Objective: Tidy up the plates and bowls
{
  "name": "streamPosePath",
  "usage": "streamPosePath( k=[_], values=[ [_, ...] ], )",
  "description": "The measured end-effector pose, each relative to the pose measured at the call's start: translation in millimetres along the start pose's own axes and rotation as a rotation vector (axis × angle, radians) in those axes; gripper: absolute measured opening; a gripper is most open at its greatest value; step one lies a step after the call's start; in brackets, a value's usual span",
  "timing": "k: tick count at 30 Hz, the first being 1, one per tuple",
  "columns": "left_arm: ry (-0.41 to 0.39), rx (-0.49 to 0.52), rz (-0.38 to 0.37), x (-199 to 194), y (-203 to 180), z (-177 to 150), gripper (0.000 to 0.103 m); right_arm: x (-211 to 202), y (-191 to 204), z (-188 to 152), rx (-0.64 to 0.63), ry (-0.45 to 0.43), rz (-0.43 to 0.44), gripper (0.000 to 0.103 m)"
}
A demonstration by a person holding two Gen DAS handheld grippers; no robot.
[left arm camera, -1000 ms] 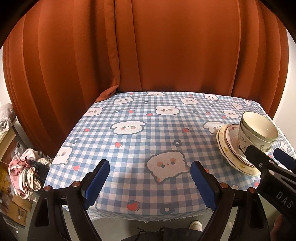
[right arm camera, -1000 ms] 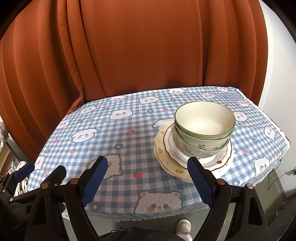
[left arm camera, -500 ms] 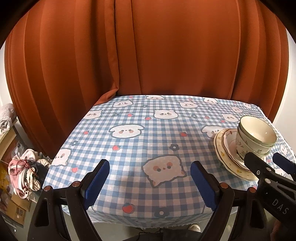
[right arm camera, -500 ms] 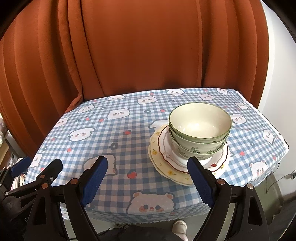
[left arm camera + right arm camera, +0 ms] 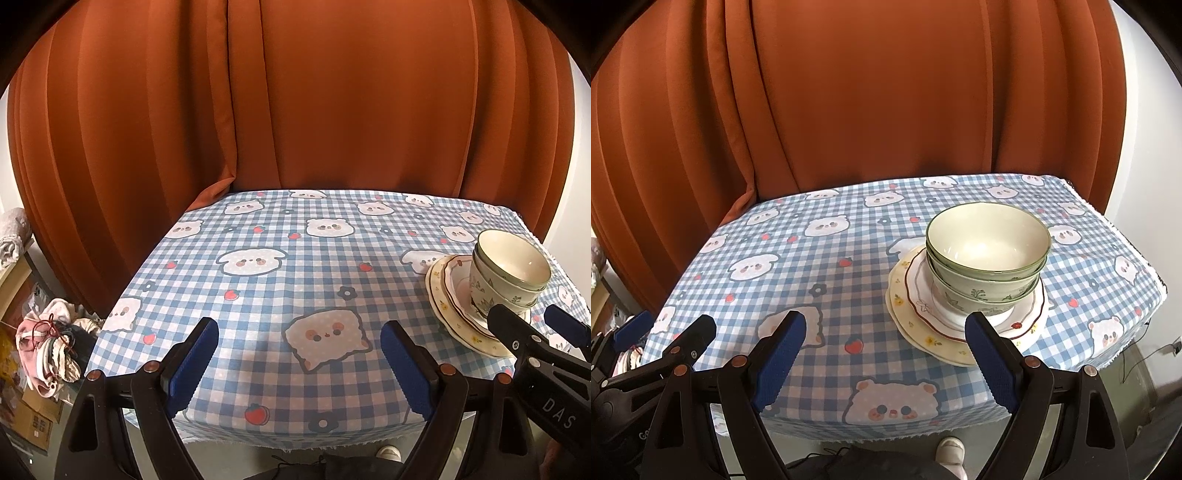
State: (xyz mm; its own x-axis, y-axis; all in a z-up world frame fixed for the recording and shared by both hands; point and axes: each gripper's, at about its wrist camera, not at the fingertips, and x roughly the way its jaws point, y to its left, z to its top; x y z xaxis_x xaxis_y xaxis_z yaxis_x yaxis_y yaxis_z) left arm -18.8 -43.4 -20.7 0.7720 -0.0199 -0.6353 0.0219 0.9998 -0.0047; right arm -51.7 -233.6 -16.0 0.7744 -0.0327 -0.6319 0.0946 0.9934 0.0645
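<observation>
Two nested cream bowls with green rims stand on a stack of plates at the right side of the checked tablecloth. The upper plate has a red rim, the lower one is cream with small flowers. My right gripper hovers open over the table's front edge, just short of the plates, nothing between its blue pads. My left gripper is open too, over the front middle of the cloth, well left of the stack. Each gripper shows at the edge of the other's view.
A blue-and-white checked tablecloth with bear prints covers the small table. Orange curtains hang close behind it. Clothes and boxes lie on the floor at the left. A person's shoe shows below the table edge.
Both views have drawn back a little from the table, so the stack sits slightly farther away and more of the front edge shows. The dishes have not moved; both grippers stayed open.
</observation>
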Motion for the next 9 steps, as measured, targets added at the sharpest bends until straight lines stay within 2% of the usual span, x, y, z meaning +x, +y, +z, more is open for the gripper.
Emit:
streamPosePath(
  k=[9],
  values=[
    [0.005,-0.004,-0.007,3.6,1.2,1.7,0.092,1.8,0.2,0.6,0.002,0.005,-0.01,0.09]
  ],
)
